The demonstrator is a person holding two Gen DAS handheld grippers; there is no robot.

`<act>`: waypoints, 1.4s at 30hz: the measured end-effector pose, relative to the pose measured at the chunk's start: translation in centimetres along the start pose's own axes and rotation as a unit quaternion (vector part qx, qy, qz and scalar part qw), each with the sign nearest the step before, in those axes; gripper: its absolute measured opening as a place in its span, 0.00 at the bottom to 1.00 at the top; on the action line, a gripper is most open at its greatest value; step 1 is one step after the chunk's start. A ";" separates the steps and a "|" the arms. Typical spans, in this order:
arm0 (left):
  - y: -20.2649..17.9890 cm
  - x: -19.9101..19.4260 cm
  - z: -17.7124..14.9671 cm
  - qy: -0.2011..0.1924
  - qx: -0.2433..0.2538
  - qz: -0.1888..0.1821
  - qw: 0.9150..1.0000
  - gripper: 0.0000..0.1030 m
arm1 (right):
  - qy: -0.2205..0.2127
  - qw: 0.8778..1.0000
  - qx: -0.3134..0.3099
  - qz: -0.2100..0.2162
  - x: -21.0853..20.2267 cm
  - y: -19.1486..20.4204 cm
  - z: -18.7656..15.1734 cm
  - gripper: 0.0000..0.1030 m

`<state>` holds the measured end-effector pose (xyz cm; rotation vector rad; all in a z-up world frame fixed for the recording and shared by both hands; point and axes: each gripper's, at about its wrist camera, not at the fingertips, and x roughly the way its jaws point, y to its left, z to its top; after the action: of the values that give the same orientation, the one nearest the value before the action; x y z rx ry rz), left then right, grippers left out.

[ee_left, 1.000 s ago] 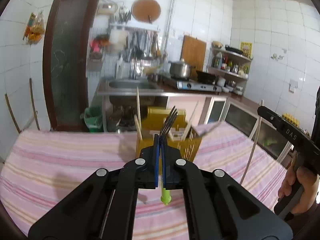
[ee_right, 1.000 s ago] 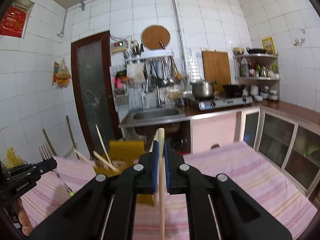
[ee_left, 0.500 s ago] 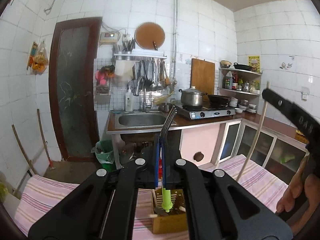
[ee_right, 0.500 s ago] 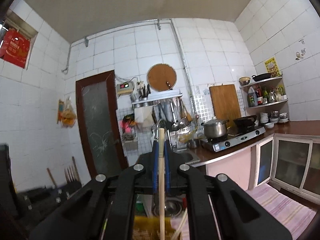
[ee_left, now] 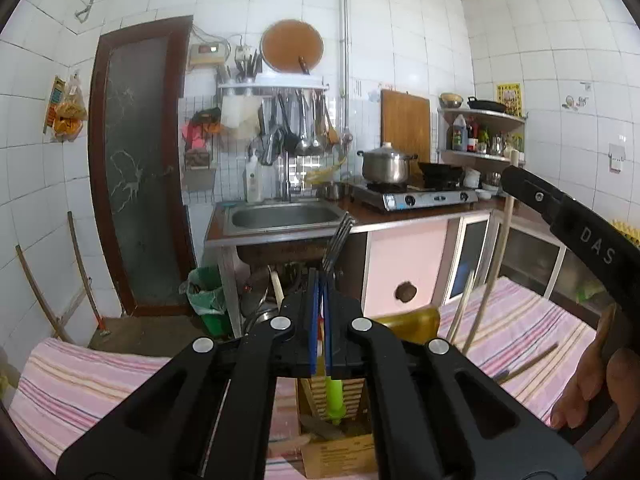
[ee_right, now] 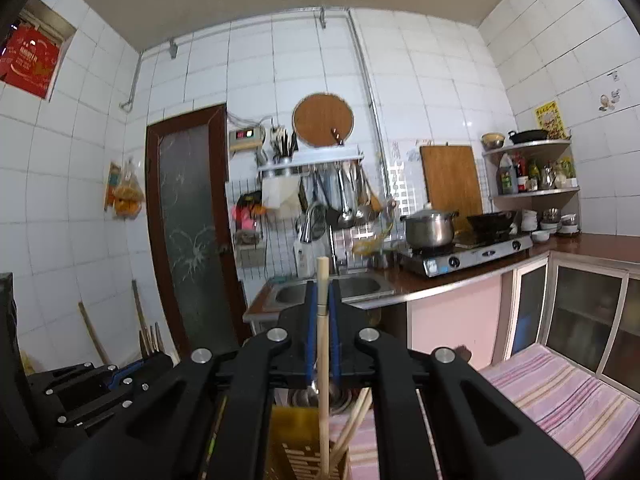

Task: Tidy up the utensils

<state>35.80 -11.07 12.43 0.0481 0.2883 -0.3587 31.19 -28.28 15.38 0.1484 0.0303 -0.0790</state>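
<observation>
The left gripper [ee_left: 321,300] is closed on a fork [ee_left: 337,240]; the dark tines point up past the blue pads, and the green handle [ee_left: 334,398] hangs below them into the yellow slatted utensil holder [ee_left: 412,320]. The handle tip sits inside the holder's near compartment, above some dark items on its floor that are too unclear to identify. A cardboard box [ee_left: 340,456] lies just in front of the holder.

The right gripper [ee_right: 321,312] is closed on a wooden chopstick [ee_right: 322,280], held upright. The chopstick's lower end reaches down into the same holder [ee_right: 294,444], where two further chopsticks [ee_right: 356,416] lean at an angle. In the left wrist view, the right gripper [ee_left: 576,228] appears at the right edge, held by a hand [ee_left: 588,392], with its chopstick [ee_left: 500,248] angled down toward the holder.

The holder stands on a table covered by a pink striped cloth [ee_left: 520,328]. One dark chopstick [ee_left: 528,364] lies loose on the cloth, right of the holder.

Beyond the table are a steel sink [ee_left: 280,216], a lidded pot [ee_left: 386,164] on a gas stove [ee_left: 424,198], and a wall rack of hanging ladles [ee_left: 304,128].
</observation>
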 end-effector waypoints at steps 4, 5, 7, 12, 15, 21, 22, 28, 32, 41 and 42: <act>0.1 0.5 -1.2 0.018 0.000 0.000 1.000 0.00 | 0.032 0.999 0.001 0.000 0.6 -0.7 -1.5 0.06; 0.1 0.6 -1.5 0.021 0.001 0.000 1.000 0.00 | 0.044 0.999 0.001 0.001 0.9 -0.9 -1.8 0.06; 0.2 0.5 -1.7 0.021 0.004 0.005 1.000 0.00 | 0.059 0.998 0.002 0.000 1.3 -1.4 -2.4 0.06; 0.9 -0.2 -1.3 0.036 -0.014 0.001 0.999 0.01 | 0.099 0.995 0.004 -0.001 1.8 -2.0 -3.1 0.06; 1.5 -1.3 -0.5 0.040 -0.028 0.002 0.999 0.02 | 0.103 0.995 -0.006 -0.012 0.6 -1.9 -2.3 0.12; 3.0 -7.2 1.4 0.035 -0.041 0.033 0.998 0.55 | 0.102 0.994 -0.022 -0.031 -4.2 -2.8 0.4 0.66; 3.2 -8.4 1.4 0.029 -0.043 0.038 0.998 0.63 | 0.102 0.994 -0.025 -0.034 -4.9 -2.9 0.6 0.67; 3.1 -17.0 -0.7 -0.002 -0.044 0.067 0.997 0.95 | 0.109 0.993 -0.042 -0.035 -11.6 -3.1 -0.8 0.87; 2.4 -21.2 -4.0 -0.001 -0.067 0.065 0.996 0.95 | 0.112 0.993 -0.035 -0.028 -15.8 -2.9 -3.0 0.94; -1.1 -26.0 -13.1 0.023 -0.065 0.083 0.994 0.95 | 0.131 0.990 -0.047 -0.027 -23.4 -1.8 -9.6 0.96; -1.4 -26.1 -13.9 0.028 -0.062 0.081 0.994 0.95 | 0.130 0.990 -0.046 -0.028 -24.2 -1.8 -10.3 0.96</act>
<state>8.18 -2.18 6.56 -0.0403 0.3583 -0.1773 6.71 -26.68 5.80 0.0644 0.2976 -0.1133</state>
